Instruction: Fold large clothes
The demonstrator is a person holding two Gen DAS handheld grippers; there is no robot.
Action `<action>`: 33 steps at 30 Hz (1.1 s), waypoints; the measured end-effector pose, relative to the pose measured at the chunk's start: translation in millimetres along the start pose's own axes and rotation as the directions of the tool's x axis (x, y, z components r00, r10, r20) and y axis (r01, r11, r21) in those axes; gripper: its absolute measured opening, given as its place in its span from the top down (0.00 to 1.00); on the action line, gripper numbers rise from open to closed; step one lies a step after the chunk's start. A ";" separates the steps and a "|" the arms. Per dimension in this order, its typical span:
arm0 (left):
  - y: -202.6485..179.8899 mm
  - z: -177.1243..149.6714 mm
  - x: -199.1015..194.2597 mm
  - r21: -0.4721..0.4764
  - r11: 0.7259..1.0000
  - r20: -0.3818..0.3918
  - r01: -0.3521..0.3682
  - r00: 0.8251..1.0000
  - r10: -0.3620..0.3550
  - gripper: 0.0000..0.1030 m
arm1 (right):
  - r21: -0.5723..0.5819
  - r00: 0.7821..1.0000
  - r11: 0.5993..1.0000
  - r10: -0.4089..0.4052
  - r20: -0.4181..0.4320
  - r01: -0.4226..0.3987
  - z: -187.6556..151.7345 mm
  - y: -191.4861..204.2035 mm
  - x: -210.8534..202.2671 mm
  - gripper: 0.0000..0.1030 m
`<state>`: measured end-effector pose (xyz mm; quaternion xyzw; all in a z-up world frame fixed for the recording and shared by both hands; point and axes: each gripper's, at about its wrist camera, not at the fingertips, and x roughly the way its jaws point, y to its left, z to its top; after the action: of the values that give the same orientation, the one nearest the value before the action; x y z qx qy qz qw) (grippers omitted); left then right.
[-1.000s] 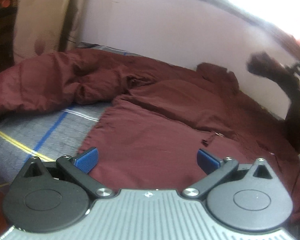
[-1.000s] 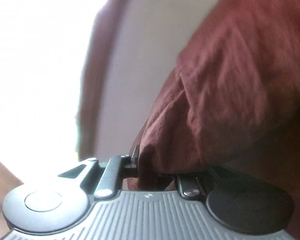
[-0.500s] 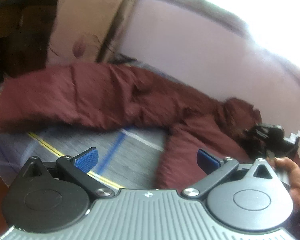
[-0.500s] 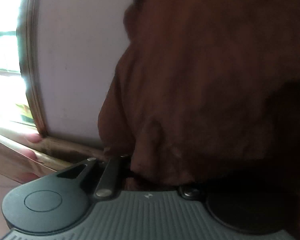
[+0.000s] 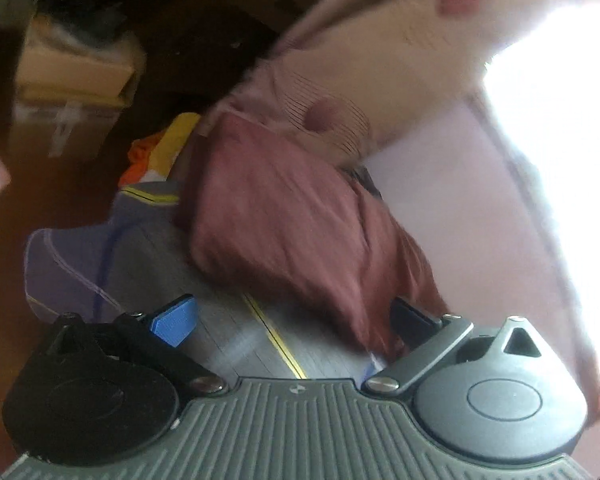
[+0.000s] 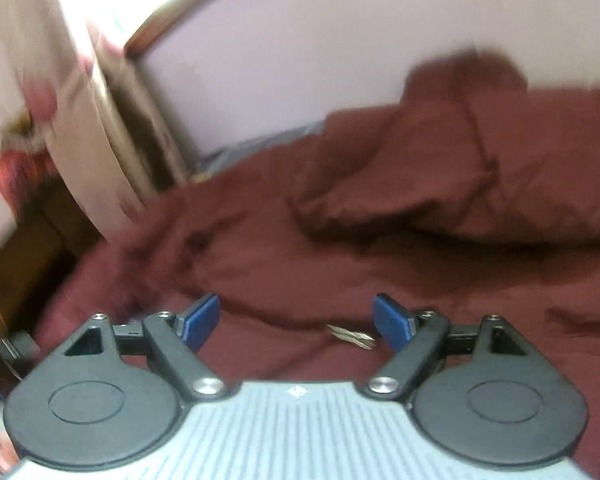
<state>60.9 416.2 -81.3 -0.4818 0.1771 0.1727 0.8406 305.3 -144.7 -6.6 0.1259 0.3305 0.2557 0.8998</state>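
A large maroon garment lies rumpled on the bed against the wall, with a folded-over lump at the right. A metal zipper pull shows on it between my right fingers. My right gripper is open and empty just above the cloth. In the left wrist view the garment's sleeve end lies across the grey striped bedsheet. My left gripper is open and empty, tilted, with its right finger at the cloth's edge. Both views are blurred.
A pale wall and a bright window stand behind the bed. A floral curtain hangs at the bed's far end. Cardboard boxes and yellow and orange cloth lie on the dark floor beyond.
My right gripper has let go of the maroon cloth and now stands open over the garment. My left gripper has swung left and tilted, now facing the sleeve end and the floor.
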 end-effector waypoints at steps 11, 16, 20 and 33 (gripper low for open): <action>16.3 37.6 26.9 -0.120 0.988 0.024 0.093 0.996 -0.091 0.72 | 0.028 1.000 1.000 -0.001 -0.003 0.002 -29.3 -18.5 -18.5 0.18; -33.6 48.2 15.7 0.074 0.996 0.127 0.046 0.990 -0.055 0.83 | 0.030 1.000 0.999 0.010 0.006 -0.011 -24.5 -17.1 -29.7 0.18; -102.0 55.3 1.4 0.200 0.975 0.205 0.099 0.969 -0.140 0.84 | 0.079 0.999 0.996 0.029 0.044 -0.033 -24.2 -29.1 -56.4 0.18; -425.8 -100.0 31.9 0.514 0.633 -0.180 0.579 0.794 -0.580 0.94 | 0.185 0.960 0.982 -0.088 0.266 0.039 -25.9 -106.8 -183.1 0.18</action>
<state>272.1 130.2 175.5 -0.2534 0.0536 -0.1631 0.9520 209.3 -332.2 28.9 0.2292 0.2285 0.1763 0.9296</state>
